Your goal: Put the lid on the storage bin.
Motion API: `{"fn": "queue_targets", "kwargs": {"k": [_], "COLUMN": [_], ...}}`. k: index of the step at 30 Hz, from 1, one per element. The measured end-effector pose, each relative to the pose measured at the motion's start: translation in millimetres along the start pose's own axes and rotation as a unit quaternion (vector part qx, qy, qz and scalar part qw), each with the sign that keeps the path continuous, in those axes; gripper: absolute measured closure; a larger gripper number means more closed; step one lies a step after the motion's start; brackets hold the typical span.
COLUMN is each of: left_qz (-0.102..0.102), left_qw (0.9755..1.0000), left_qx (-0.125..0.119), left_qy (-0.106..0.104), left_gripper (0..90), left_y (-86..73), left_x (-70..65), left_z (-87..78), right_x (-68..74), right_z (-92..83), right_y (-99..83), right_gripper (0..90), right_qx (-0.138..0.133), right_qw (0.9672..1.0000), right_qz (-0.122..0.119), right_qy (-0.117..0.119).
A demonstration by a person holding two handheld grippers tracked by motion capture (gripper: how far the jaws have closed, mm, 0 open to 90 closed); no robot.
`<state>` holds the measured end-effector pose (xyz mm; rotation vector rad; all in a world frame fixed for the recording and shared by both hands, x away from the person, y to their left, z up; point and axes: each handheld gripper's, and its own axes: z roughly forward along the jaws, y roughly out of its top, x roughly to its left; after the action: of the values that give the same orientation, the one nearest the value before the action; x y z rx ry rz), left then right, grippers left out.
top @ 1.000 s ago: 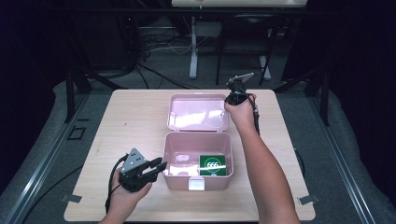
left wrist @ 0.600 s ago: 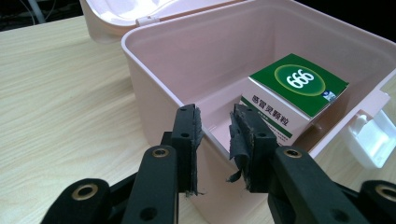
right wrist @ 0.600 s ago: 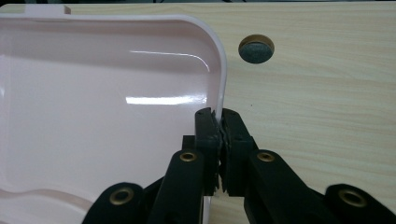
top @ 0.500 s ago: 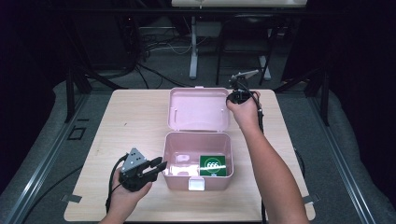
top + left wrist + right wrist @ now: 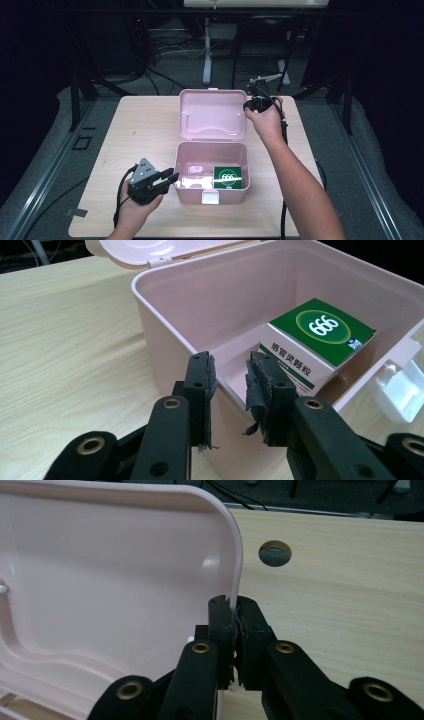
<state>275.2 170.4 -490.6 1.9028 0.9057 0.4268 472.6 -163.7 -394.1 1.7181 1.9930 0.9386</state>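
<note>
Right gripper, clamped on the lid edge, is lifting it higher than before; left gripper is pinching the box wall.

A recording lab or test studio — not a home — was the setting: a pale wooden table stood alone on grey carpet, ringed by darkness and black metal stands. Loose cables lay tangled on the floor behind it, near the white leg of a second bench. Tape marks on the carpet and a cable hole in the tabletop pointed to a fixed, staged set-up.
</note>
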Motion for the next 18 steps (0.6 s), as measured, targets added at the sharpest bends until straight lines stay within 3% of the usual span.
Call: {"fn": "queue_targets", "kwargs": {"k": [18], "left_qz": [-0.001], "left_qw": [1.0], "left_qx": [0.0], "left_qy": [0.001], "left_gripper": [71.1], "left_y": [0.2], "left_x": [0.0], "left_z": [0.7], "right_x": [5.5], "right_z": [-34.3], "right_y": [-12.6], "right_gripper": [86.6], "right_qx": [-0.031], "right_qw": [0.9991], "right_qz": [-0.023], "right_qy": [0.017]}}
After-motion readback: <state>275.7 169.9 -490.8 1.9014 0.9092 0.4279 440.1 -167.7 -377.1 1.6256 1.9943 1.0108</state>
